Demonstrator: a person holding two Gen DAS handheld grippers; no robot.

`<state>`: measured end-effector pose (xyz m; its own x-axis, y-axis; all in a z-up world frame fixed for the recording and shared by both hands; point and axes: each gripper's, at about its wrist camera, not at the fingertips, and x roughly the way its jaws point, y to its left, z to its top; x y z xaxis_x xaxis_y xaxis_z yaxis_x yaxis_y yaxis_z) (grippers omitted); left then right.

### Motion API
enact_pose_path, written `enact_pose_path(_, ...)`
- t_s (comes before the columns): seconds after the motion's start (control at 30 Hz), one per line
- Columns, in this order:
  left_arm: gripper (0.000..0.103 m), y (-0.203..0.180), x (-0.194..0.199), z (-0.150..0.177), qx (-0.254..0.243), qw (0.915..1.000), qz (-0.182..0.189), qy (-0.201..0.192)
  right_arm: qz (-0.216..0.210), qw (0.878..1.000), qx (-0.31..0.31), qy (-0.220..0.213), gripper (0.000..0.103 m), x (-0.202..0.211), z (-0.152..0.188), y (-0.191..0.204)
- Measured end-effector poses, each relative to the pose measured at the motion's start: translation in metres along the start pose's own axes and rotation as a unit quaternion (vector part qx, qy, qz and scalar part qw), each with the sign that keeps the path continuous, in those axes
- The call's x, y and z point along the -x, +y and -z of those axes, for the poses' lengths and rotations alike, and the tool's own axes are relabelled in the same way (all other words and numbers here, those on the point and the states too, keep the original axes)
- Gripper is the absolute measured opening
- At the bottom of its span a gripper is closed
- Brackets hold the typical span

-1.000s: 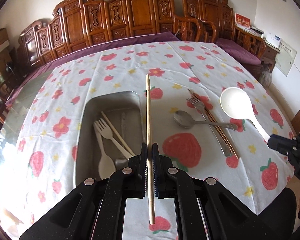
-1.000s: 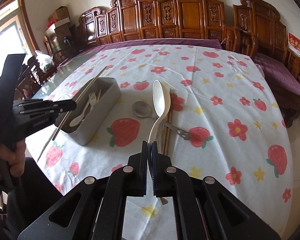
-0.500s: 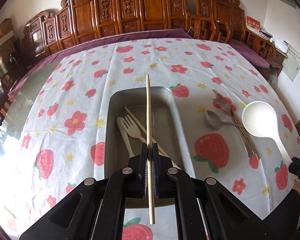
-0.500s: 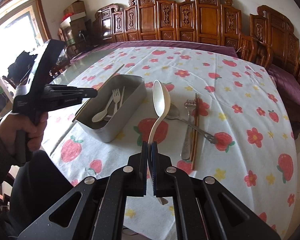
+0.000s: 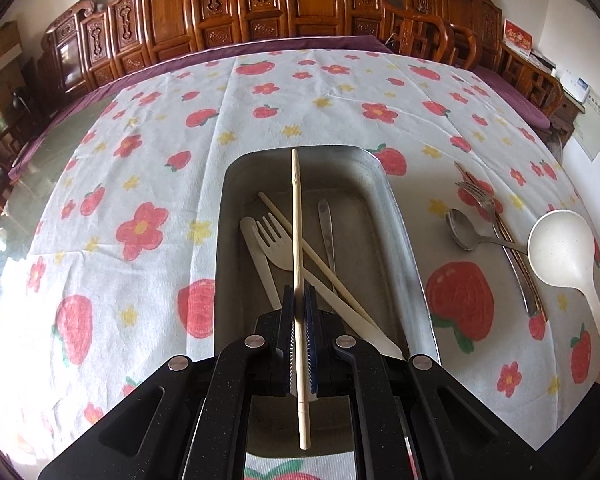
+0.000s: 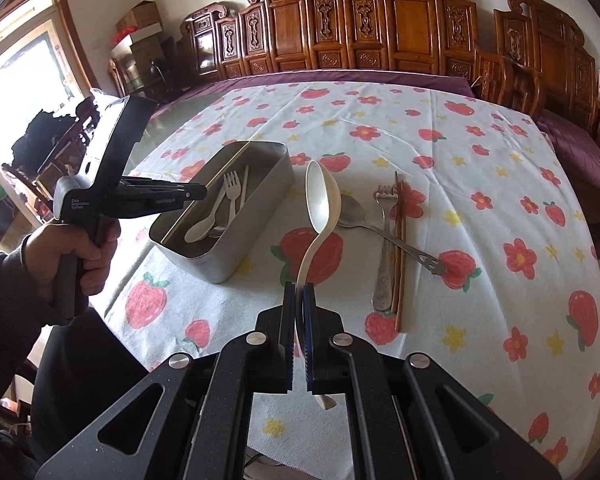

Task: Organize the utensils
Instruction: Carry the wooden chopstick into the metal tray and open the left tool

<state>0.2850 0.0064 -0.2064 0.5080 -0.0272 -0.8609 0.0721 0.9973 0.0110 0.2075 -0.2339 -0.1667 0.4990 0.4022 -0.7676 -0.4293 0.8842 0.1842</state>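
My left gripper [image 5: 299, 300] is shut on a pale wooden chopstick [image 5: 297, 216] and holds it lengthwise above the open metal box [image 5: 396, 216]. The box holds a white plastic fork [image 5: 274, 240], a white spoon, another chopstick and a metal utensil. My right gripper [image 6: 299, 296] is shut on the handle of a white ladle-like spoon [image 6: 320, 200], held above the cloth to the right of the box [image 6: 256, 216]. The left gripper also shows in the right wrist view [image 6: 196, 191], over the box.
On the strawberry tablecloth [image 6: 480, 160], right of the box, lie a metal spoon [image 6: 352, 212], a metal fork [image 6: 385, 240] and dark chopsticks [image 6: 399, 248]. Carved wooden chairs [image 6: 380, 24] line the far side. The near table edge is close below both grippers.
My left gripper has moved right and forward with the chopstick, from beside the box to directly over it. My right gripper has drawn back slightly with the white spoon.
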Motion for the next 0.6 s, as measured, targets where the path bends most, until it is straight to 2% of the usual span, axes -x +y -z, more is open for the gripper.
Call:
enact_pose_path(0.13, 0.005, 0.003, -0.003, -0.002, 0.005, 1.0, 0.007, 0.003, 0.002, 1.0, 0.002, 0.003, 0.005, -0.003, -0.003, 0.004)
enact_pose_path(0.2, 0.008, 0.005, -0.003, -0.002, 0.008, 0.9999, 0.012, 0.006, 0.002, 1.0, 0.004, 0.004, 0.005, -0.005, -0.004, 0.005)
enact_pose_path(0.3, 0.012, 0.009, 0.004, -0.001, 0.007, 0.9999, 0.011, -0.002, 0.003, 1.0, 0.005, 0.007, 0.005, -0.009, -0.005, 0.009)
enact_pose_path(0.6, 0.014, 0.023, 0.035, 0.005, 0.006, 0.9993, 0.014, -0.035, 0.0, 1.0, 0.014, 0.006, 0.005, -0.021, -0.017, 0.028)
